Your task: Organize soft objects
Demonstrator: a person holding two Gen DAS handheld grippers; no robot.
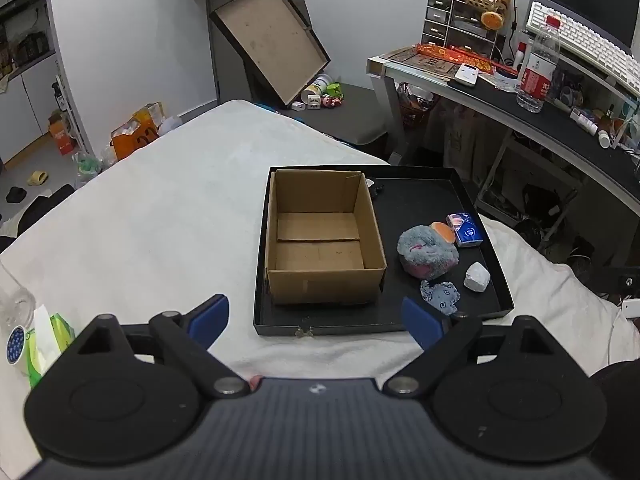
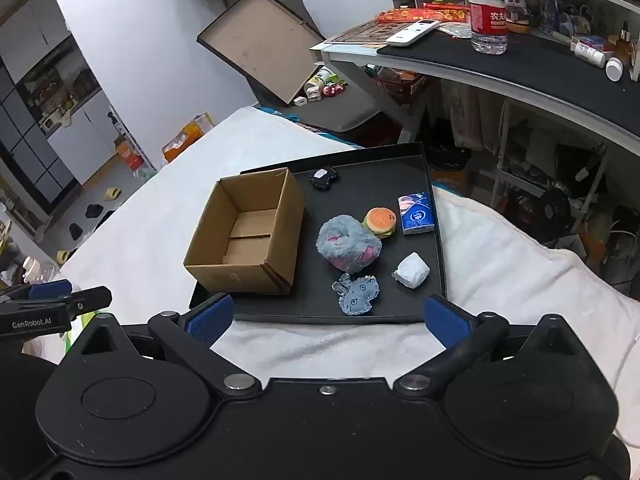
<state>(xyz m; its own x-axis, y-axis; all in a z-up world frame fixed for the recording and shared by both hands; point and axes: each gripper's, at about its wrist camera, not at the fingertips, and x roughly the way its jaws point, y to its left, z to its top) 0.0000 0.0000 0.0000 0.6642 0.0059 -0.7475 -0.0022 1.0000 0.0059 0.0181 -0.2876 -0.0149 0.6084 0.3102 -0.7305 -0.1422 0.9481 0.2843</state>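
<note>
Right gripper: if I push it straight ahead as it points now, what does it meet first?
Most likely the flat blue fabric piece near the black tray's front edge; the right gripper points over it, jaws open. Depth is unclear, so it may catch the rim first.

Soft toys (loose) beside empty box

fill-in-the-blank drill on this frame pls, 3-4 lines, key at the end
1. The cardboard box standing on the black tray holds ____ objects.
2. The toy burger lies between the grey plush and the blue ____ pack.
3. The jaws of the left gripper and the right gripper are both ____.
4. The denim patch lies on the tray's ____ edge, closest to the grippers.

Missing words: no; tissue; open; near
</note>
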